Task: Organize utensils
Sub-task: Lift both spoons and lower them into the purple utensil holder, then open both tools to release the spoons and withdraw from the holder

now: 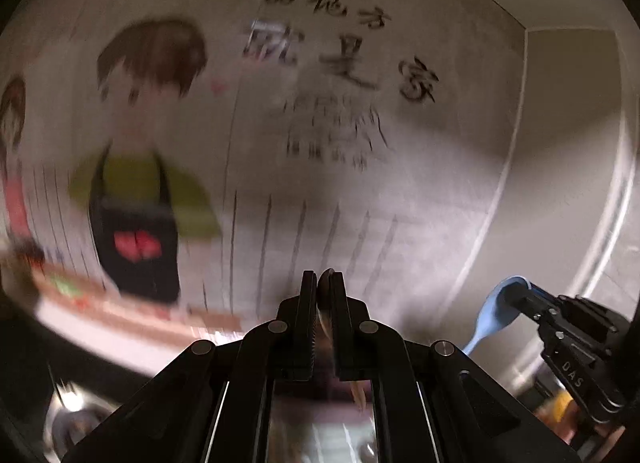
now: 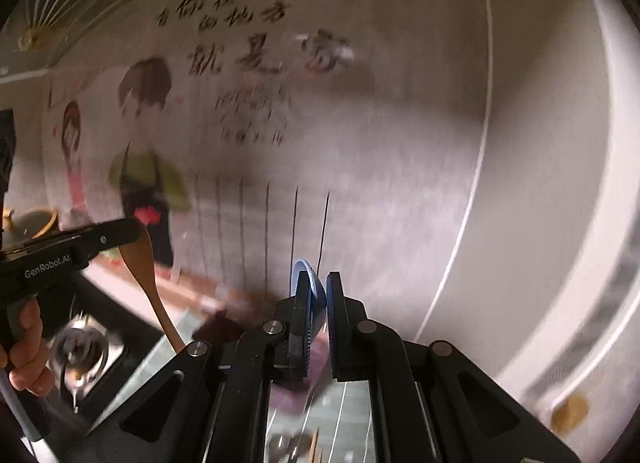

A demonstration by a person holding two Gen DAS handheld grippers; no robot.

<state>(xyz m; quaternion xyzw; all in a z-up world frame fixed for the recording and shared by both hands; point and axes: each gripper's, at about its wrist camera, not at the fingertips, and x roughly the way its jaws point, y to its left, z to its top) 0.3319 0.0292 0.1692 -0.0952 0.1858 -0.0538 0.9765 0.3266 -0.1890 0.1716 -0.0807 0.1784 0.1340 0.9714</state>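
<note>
Left claw (image 1: 323,283): fingers nearly together, clamped on a thin wooden utensil; raised, aimed slightly downward.
Right claw (image 2: 318,287): fingers pinched on a blue spoon; raised alongside.
Hand (image 2: 26,347): wrapped round left claw's grip.

Two wrist fisheyes, side by side, facing the mural (image 1: 152,151) (image 2: 148,151) wall from near, left view closer, both sharing it.

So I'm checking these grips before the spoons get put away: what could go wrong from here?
The left gripper pinches the wooden spoon only at its bowl, so the long handle hanging below could swing or slip out. The right gripper likewise clamps the blue spoon by its bowl, handle dangling. Both views are motion-blurred and the spoons hang near each other, so they may knock together.
</note>
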